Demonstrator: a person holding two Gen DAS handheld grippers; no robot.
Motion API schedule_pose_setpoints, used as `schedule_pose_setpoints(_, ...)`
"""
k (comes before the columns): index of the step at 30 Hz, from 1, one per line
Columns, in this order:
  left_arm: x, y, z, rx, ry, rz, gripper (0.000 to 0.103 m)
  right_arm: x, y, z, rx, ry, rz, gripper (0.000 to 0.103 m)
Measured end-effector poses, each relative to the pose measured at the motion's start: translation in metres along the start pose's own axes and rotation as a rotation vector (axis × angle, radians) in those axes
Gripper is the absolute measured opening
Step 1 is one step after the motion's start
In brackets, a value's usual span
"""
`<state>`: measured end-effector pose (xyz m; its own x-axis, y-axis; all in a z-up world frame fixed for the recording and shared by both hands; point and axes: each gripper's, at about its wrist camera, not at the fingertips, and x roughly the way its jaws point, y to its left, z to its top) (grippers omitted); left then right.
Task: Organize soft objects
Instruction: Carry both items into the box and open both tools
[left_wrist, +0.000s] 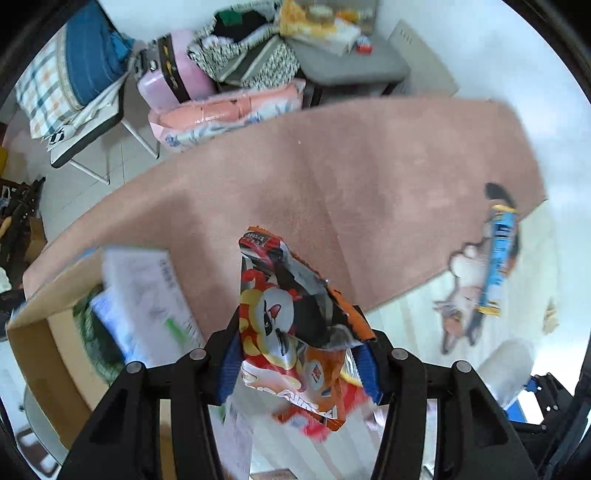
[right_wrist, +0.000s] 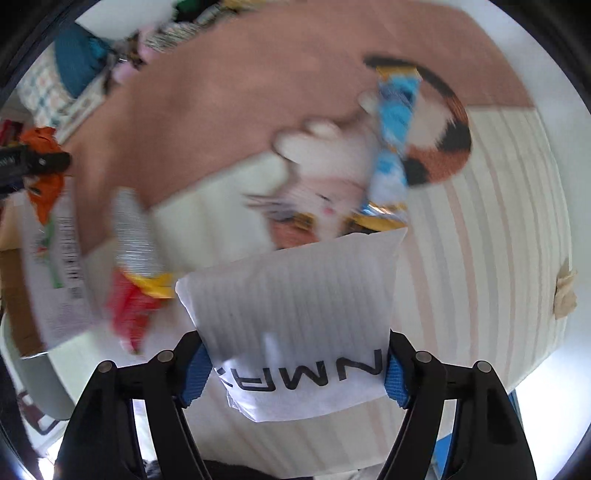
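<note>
My left gripper is shut on a red and orange snack bag and holds it in the air beside a cardboard box. The box holds a white packet. My right gripper is shut on a white ribbed sock with black letters, held above a striped cat-print mat. A blue snack packet lies on the mat's cat picture; it also shows in the left wrist view. The left gripper with its bag shows at the right wrist view's left edge.
A pink rug covers the floor beyond. A folding chair with blankets, a pink suitcase, bags and a grey table stand at the far side. A blurred packet hangs at the left in the right wrist view.
</note>
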<state>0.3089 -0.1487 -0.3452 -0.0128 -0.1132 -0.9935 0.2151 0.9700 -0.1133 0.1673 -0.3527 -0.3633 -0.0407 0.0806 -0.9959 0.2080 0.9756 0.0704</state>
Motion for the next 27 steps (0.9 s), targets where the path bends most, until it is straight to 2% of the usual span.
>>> schedule_pose_setpoints(2,-0.027,0.016,-0.022,-0.026,-0.043,-0.027,0.05,-0.026,0.035,-0.003,-0.042,-0.037,0.039,0.077)
schedule_pose_setpoints(3,-0.037,0.021,-0.034,-0.04,-0.058,-0.03,0.05,-0.023,0.042,0.002,-0.057,-0.045,0.054,0.077)
schedule_pose_setpoints(4,-0.051,0.034,-0.049,-0.06,-0.081,-0.032,0.05,-0.034,0.065,-0.002,-0.081,-0.058,0.086,0.077)
schedule_pose_setpoints(7,-0.075,0.074,-0.084,-0.112,-0.123,-0.018,0.05,-0.03,0.145,-0.013,-0.141,-0.074,0.149,0.077)
schedule_pose_setpoints(10,-0.093,0.129,-0.122,-0.176,-0.145,0.038,0.05,-0.041,0.217,-0.026,-0.201,-0.068,0.209,0.077)
schedule_pose_setpoints(13,-0.096,0.184,-0.138,-0.237,-0.139,0.119,0.05,-0.031,0.285,-0.034,-0.233,-0.045,0.239,0.077)
schedule_pose_setpoints(16,-0.084,0.24,-0.141,-0.305,-0.101,0.162,0.05,-0.017,0.339,-0.037,-0.252,-0.015,0.23,0.077)
schedule_pose_setpoints(20,-0.055,0.294,-0.134,-0.351,-0.037,0.177,0.05,0.016,0.39,-0.033,-0.264,0.016,0.165,0.077)
schedule_pose_setpoints(23,-0.028,0.323,-0.118,-0.365,0.011,0.165,0.05,0.042,0.41,-0.025,-0.27,0.037,0.112,0.077)
schedule_pose_setpoints(27,0.003,0.341,-0.097,-0.374,0.065,0.126,0.05,0.075,0.413,-0.011,-0.247,0.067,0.065,0.077)
